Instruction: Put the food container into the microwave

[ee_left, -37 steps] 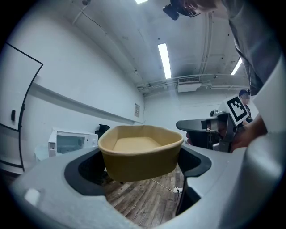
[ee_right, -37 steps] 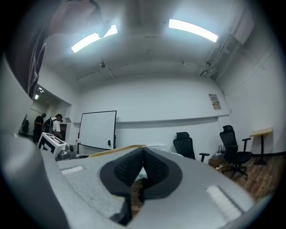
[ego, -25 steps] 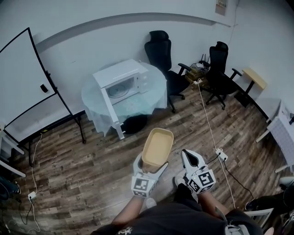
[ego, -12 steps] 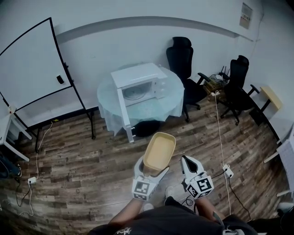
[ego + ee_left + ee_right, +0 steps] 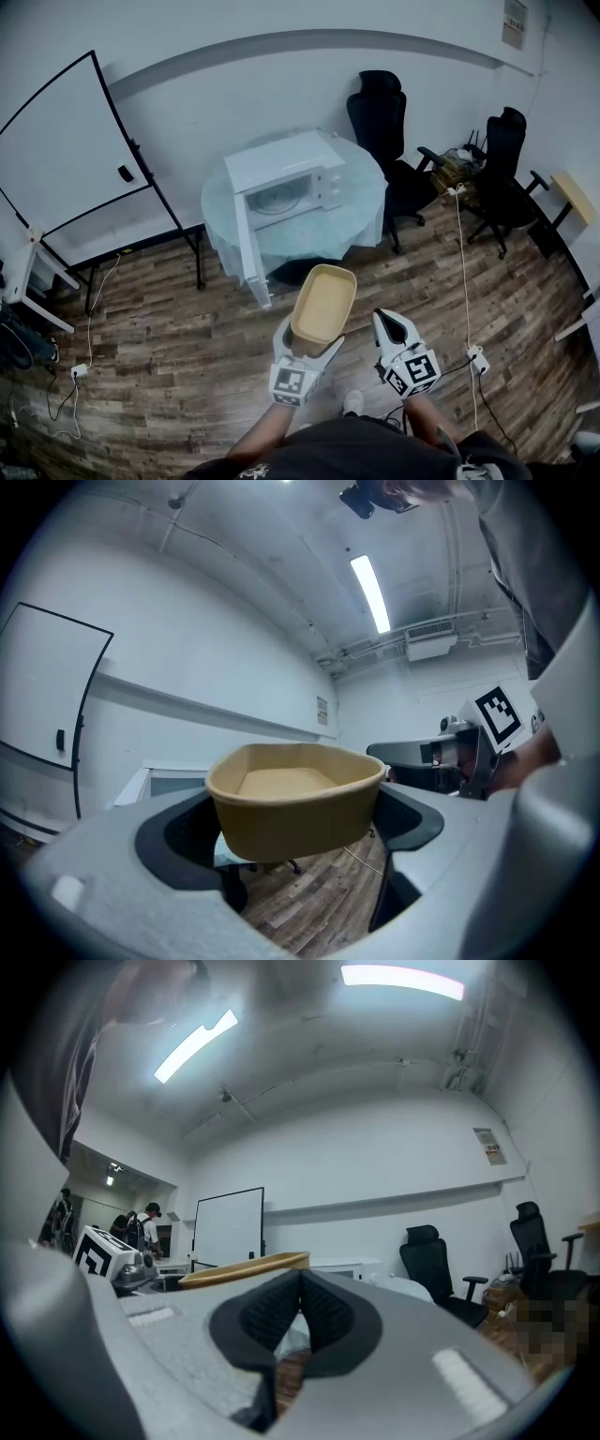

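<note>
A tan, empty food container (image 5: 323, 303) is held out in front of me, with my left gripper (image 5: 307, 345) shut on its near end. In the left gripper view the container (image 5: 295, 798) sits level between the two grey jaws. My right gripper (image 5: 390, 330) hangs beside it on the right, shut with nothing in it, its black pads (image 5: 302, 1321) pressed together. The white microwave (image 5: 283, 176) stands on a round table (image 5: 356, 216) ahead, its door (image 5: 246, 251) swung wide open toward me, the cavity showing.
A whiteboard on a stand (image 5: 75, 159) is at the left by the wall. Two black office chairs (image 5: 386, 122) stand right of the table. A white cable (image 5: 464, 272) runs across the wood floor to a plug block. People stand far off in the right gripper view.
The view has swung so the microwave and table now lie more centred and a little nearer. Both grippers and the container keep their pose in front of me.
</note>
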